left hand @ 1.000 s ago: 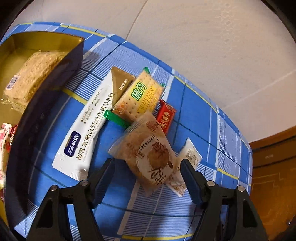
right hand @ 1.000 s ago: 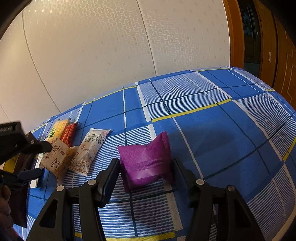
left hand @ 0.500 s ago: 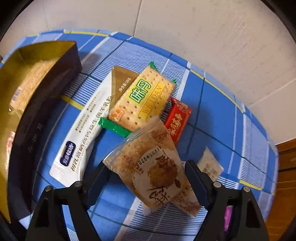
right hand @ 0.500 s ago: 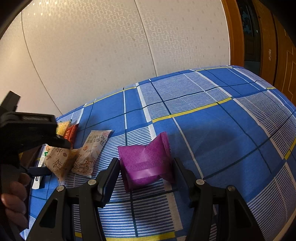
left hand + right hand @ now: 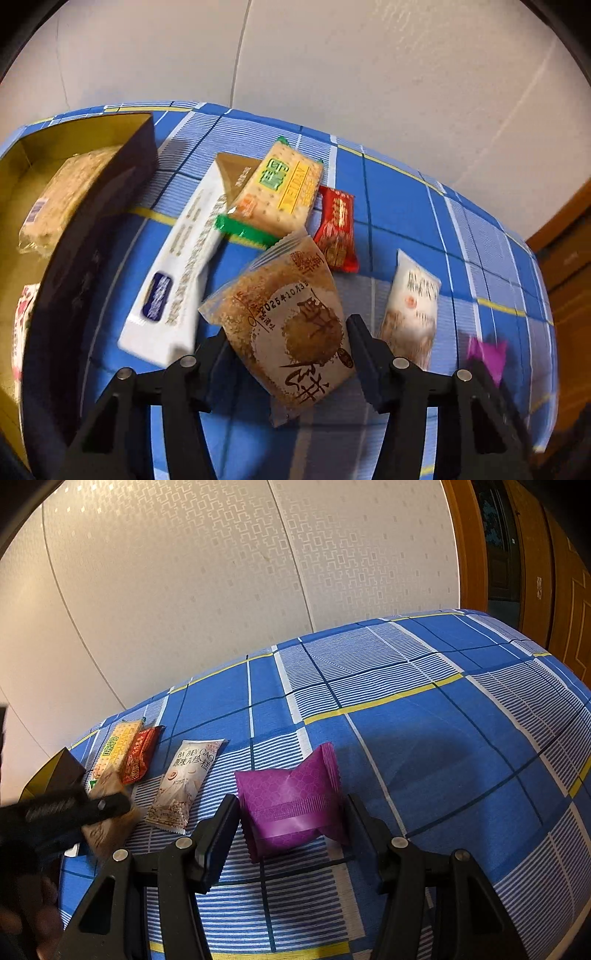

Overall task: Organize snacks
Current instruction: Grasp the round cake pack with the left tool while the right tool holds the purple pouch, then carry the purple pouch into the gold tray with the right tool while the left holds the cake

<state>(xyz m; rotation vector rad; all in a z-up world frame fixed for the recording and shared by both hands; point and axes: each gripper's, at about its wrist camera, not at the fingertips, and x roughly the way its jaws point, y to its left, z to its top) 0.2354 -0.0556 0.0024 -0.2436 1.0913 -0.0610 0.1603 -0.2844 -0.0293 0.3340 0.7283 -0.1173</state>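
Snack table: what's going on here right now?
A person with a gripper in each hand is sorting wrapped snacks on a blue plaid cloth. The left gripper has just been closing and now clamps a brown pastry packet, beside the gold-lined box that already holds a cereal bar. The right gripper brackets a purple packet lying on the cloth. A cracker pack, red candy and white packets are not yet boxed.

It looked like a home bedroom: a blue plaid bedsheet (image 5: 424,716), patterned wall panels (image 5: 221,572) and a wooden door (image 5: 561,590)
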